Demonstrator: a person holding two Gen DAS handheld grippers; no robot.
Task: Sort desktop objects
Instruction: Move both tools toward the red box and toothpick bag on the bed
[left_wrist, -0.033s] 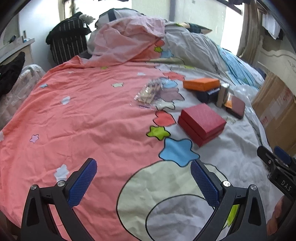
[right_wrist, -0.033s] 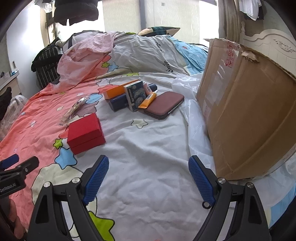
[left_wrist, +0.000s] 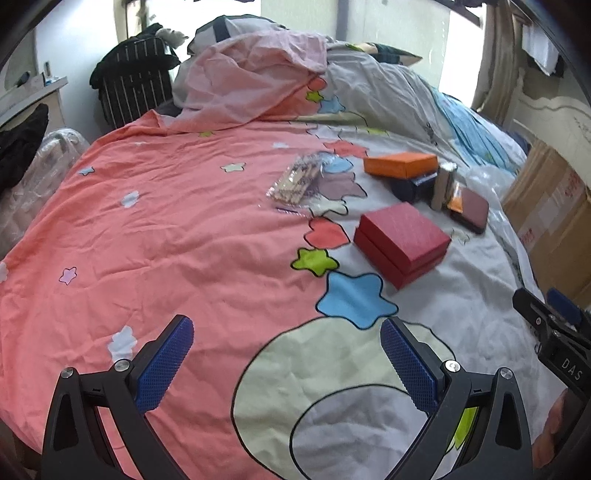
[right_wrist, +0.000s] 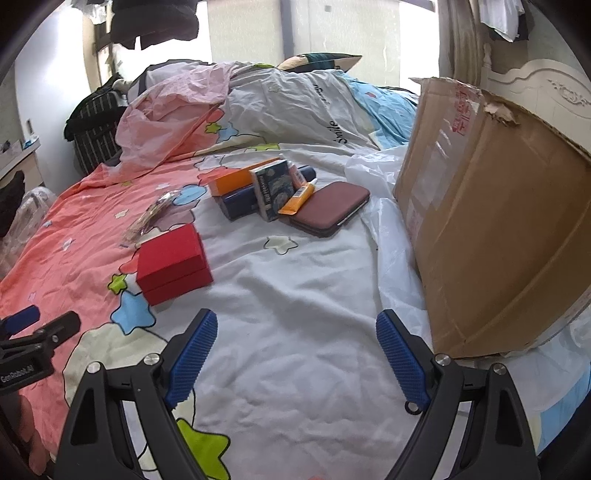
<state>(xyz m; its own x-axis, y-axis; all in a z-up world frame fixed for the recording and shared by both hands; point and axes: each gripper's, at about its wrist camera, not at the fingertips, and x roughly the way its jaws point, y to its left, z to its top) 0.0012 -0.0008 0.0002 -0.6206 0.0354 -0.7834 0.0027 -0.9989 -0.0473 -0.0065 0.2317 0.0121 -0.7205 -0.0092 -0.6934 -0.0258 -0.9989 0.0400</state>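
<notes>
Left gripper (left_wrist: 286, 360) fingers spread wide, nothing between them, hovering over the near part of the bedspread (left_wrist: 184, 240). Right gripper (right_wrist: 297, 354) same: fingers wide apart, empty, over the white area of the spread, with the left gripper's body visible at the near left edge of its view. Objects sit in a cluster mid-bed, well apart from both grippers. Red box (right_wrist: 171, 264) is nearest, flat on the spread, lid on, long axis running roughly left-right with a corner towards the grippers. Far left of it lies a clear packet of pencils (left_wrist: 295, 181), long axis running near-left to far-right. Behind the red box: orange box (right_wrist: 242, 179) resting on a dark blue box (right_wrist: 240, 203), both with long axes roughly left-right, slightly rising to the right. Small book (right_wrist: 273, 192) stands upright against them, cover facing near-right. Orange tube (right_wrist: 299, 197) leans beside the book, cap end pointing far-right, its lower end touching the maroon case (right_wrist: 330, 206). Case lies flat, long axis near-left to far-right. Cardboard box (right_wrist: 491, 221) stands at the right edge of the bed on white plastic sheeting (right_wrist: 384, 229).
</notes>
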